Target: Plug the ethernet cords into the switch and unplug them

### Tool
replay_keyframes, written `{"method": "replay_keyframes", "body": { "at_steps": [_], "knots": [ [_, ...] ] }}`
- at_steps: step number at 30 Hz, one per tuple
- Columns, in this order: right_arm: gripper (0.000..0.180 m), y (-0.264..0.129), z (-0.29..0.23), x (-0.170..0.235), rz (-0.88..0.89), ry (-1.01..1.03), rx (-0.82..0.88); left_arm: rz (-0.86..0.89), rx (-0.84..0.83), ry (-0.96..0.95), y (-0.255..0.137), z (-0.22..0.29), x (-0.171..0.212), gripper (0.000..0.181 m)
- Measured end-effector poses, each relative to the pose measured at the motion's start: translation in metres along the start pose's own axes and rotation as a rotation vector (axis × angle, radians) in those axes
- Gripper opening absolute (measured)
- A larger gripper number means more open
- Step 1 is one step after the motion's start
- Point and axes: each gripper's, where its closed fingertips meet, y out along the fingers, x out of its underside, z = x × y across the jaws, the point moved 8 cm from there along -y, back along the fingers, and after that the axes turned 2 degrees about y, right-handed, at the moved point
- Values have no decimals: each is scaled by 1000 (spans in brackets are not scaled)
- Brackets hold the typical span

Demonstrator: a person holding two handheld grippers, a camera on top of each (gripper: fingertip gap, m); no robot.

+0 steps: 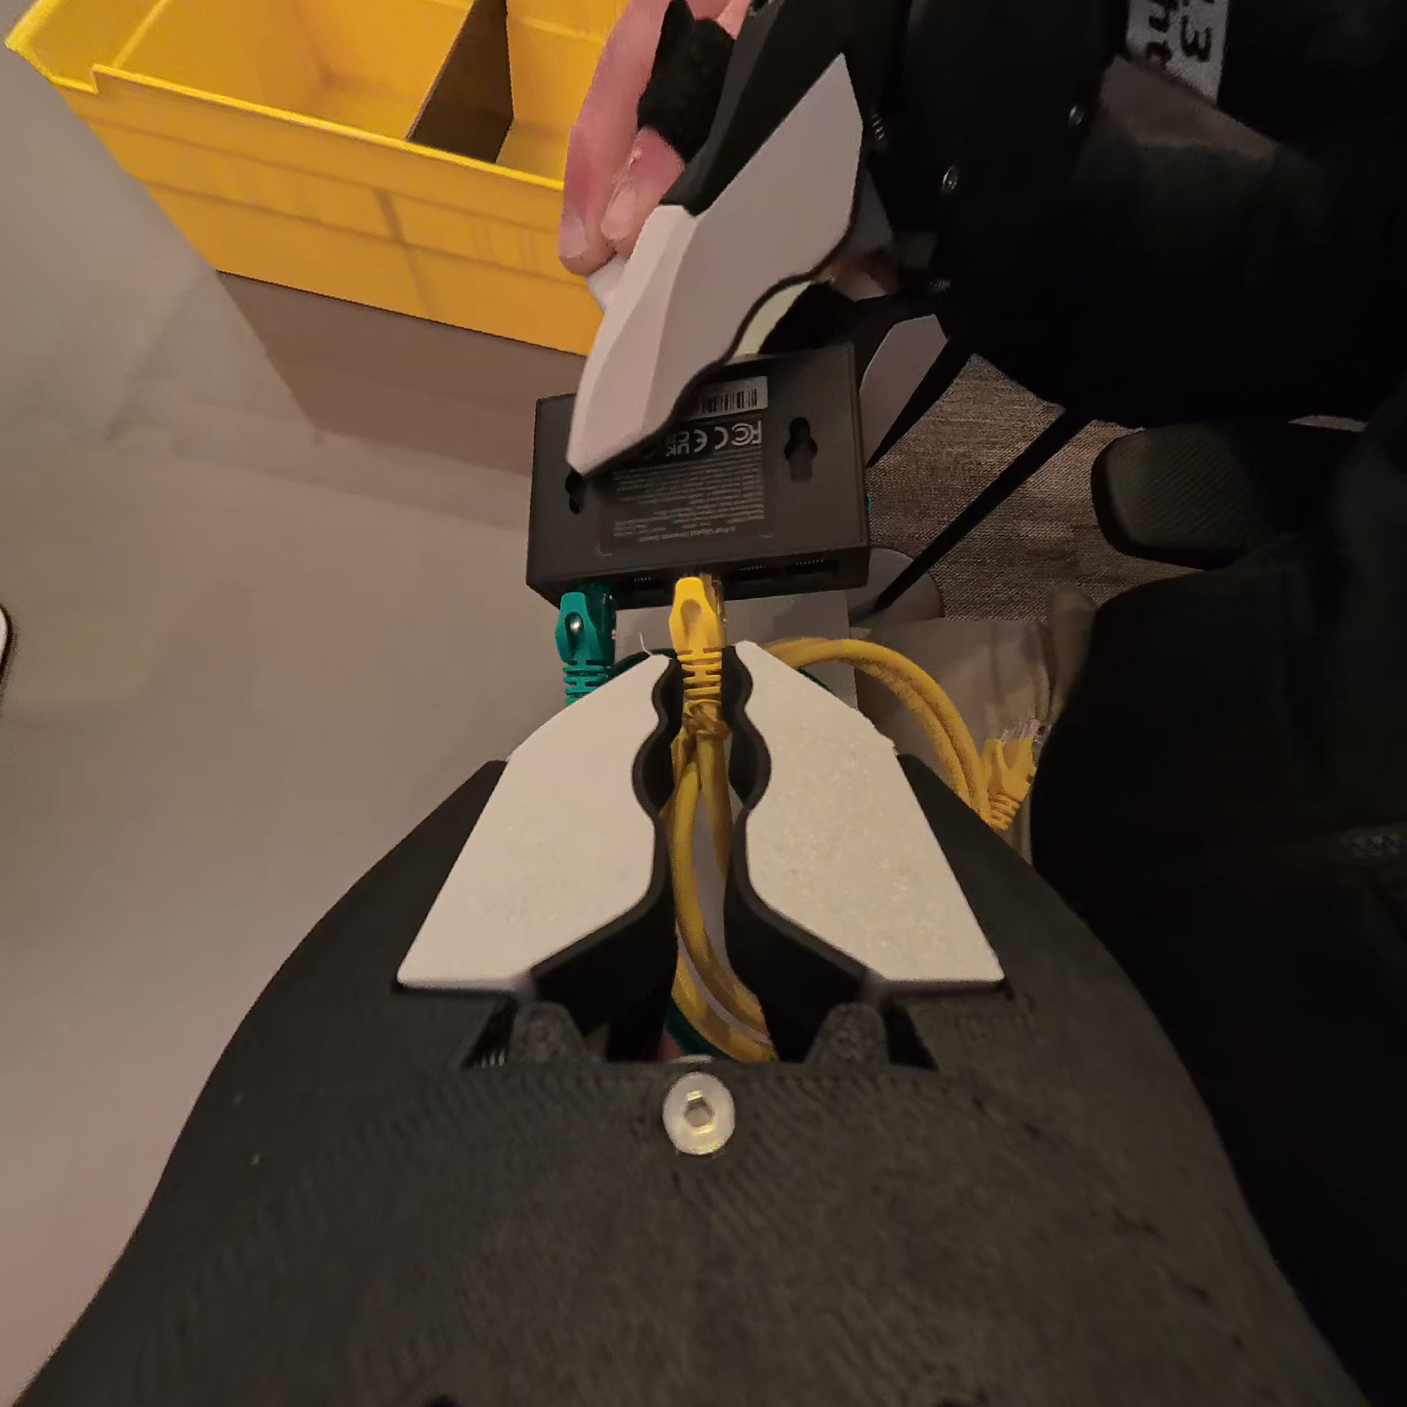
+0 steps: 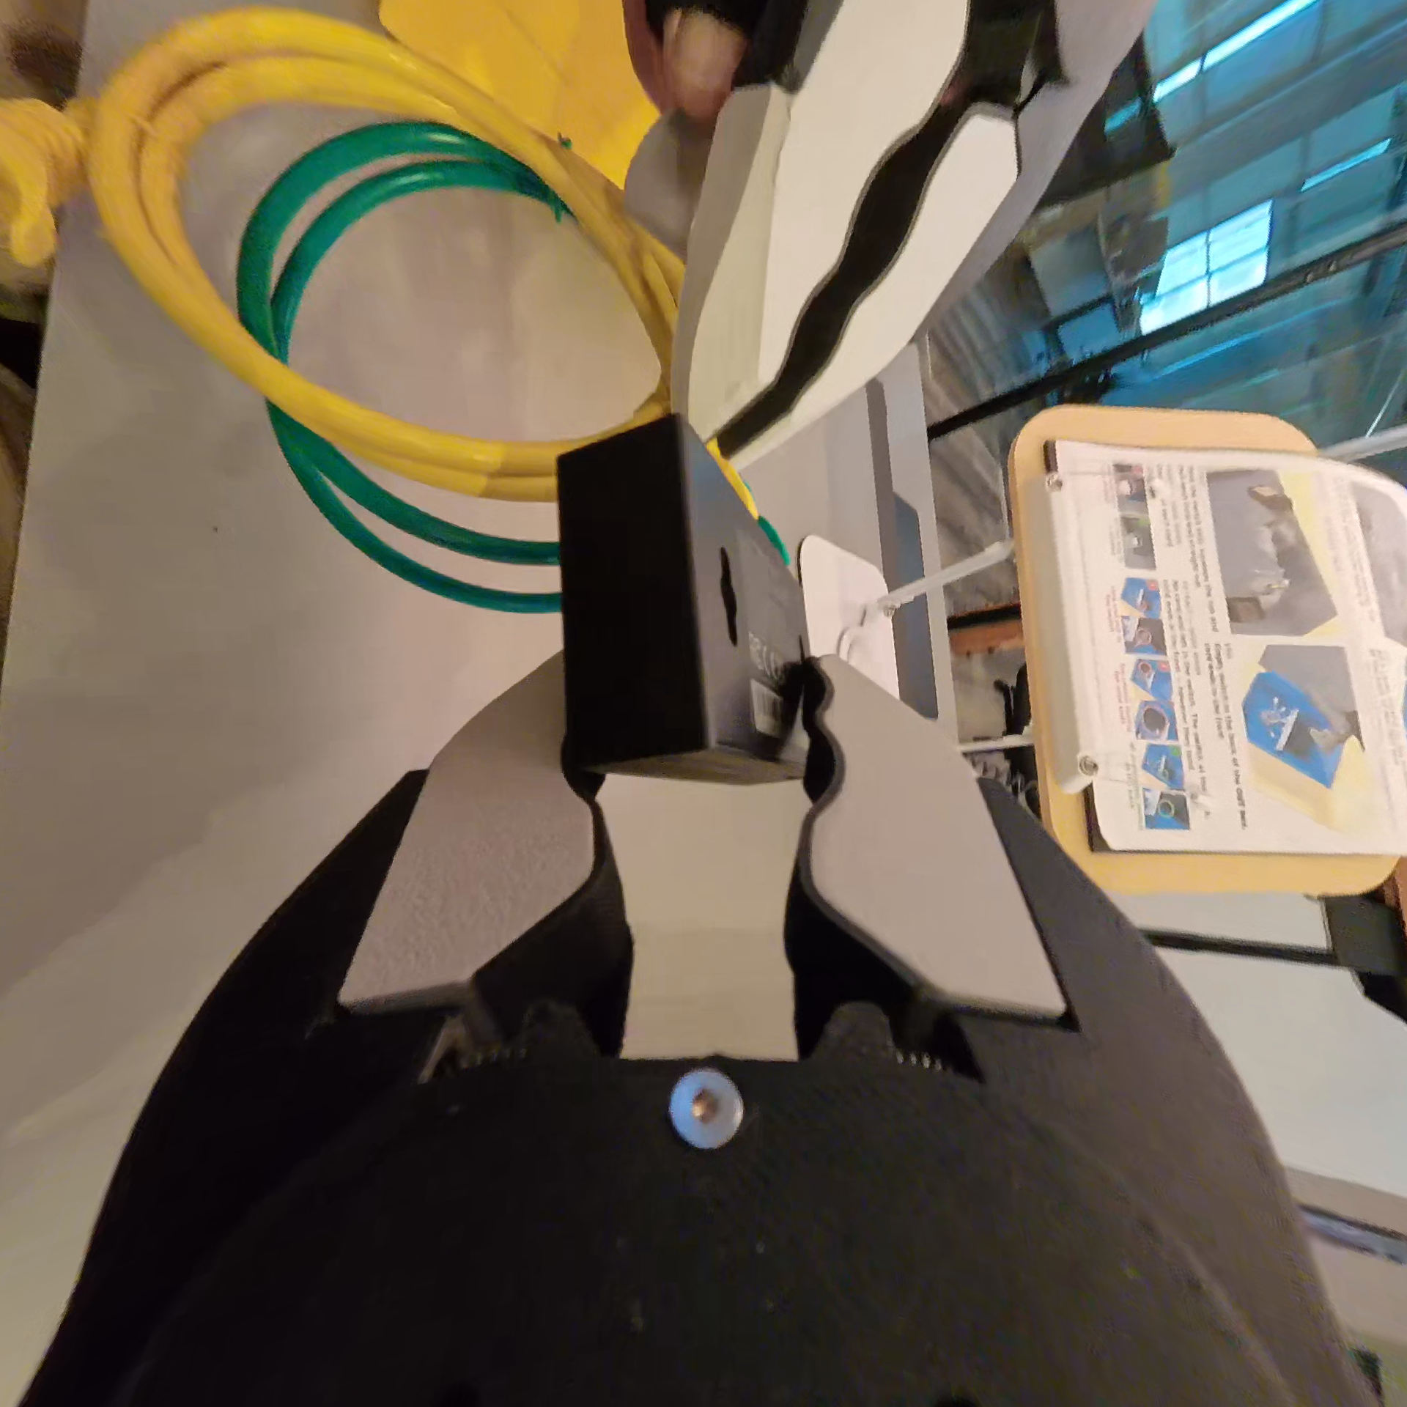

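The black switch [image 1: 799,518] is held above the table, label side up, its ports facing my left gripper. My right gripper [image 2: 693,685] is shut on the switch [image 2: 632,594]; its upper finger [image 1: 685,304] lies across the label. My left gripper [image 1: 704,655] is shut on the boot of the yellow ethernet cord [image 1: 694,617], whose plug sits at a middle port; how deep, I cannot tell. A green plug [image 1: 585,632] sits in the leftmost port. Both cords' coils, yellow [image 2: 304,381] and green [image 2: 365,472], lie on the table.
A yellow bin [image 1: 304,175] with dividers stands at the far left of the grey table [image 1: 190,685]. The yellow cord's other plug [image 1: 1005,776] hangs at the right. A wooden stand with a printed sheet [image 2: 1218,647] is past the table edge. A black chair [image 1: 1218,487] is on the right.
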Motion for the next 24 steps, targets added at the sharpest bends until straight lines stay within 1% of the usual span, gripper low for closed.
{"method": "replay_keyframes", "body": {
  "at_steps": [2,4,5,7,9,10,12,13,14,16,18,19,24],
  "knots": [
    [60,0,1,0,-51,13,0,0,-32,-10,-2,-1,-2,9],
    [76,2,1,3,-139,-10,40,5,-43,-40,-4,-3,-2,9],
    [76,1,-1,2,-158,-25,57,14,-41,-62,-5,-5,-2,9],
    [70,-2,-4,-5,-158,-56,121,31,-25,-86,-6,-6,-1,9],
    [70,3,-5,-9,-217,-119,212,33,-2,-99,-5,-5,-4,9],
    [64,6,-6,-11,-231,-146,239,11,-19,-94,-2,-6,-5,9],
    [40,9,-2,-10,-274,-182,320,-17,-47,-90,2,-7,-5,9],
    [37,9,-1,-9,-282,-205,358,-20,-45,-111,4,-7,-5,9],
    [37,11,-1,-8,-288,-203,362,-30,-52,-120,5,-8,-4,9],
    [35,17,0,1,-367,-163,337,-36,-67,-142,6,-8,-5,9],
    [35,25,-4,10,-412,-192,295,-35,-55,-155,7,-7,-8,8],
    [38,29,-5,12,-407,-202,303,-50,-61,-162,8,-8,-9,9],
    [34,31,-8,16,-371,-273,308,-58,-38,-183,15,-12,-5,8]
  ]
}}
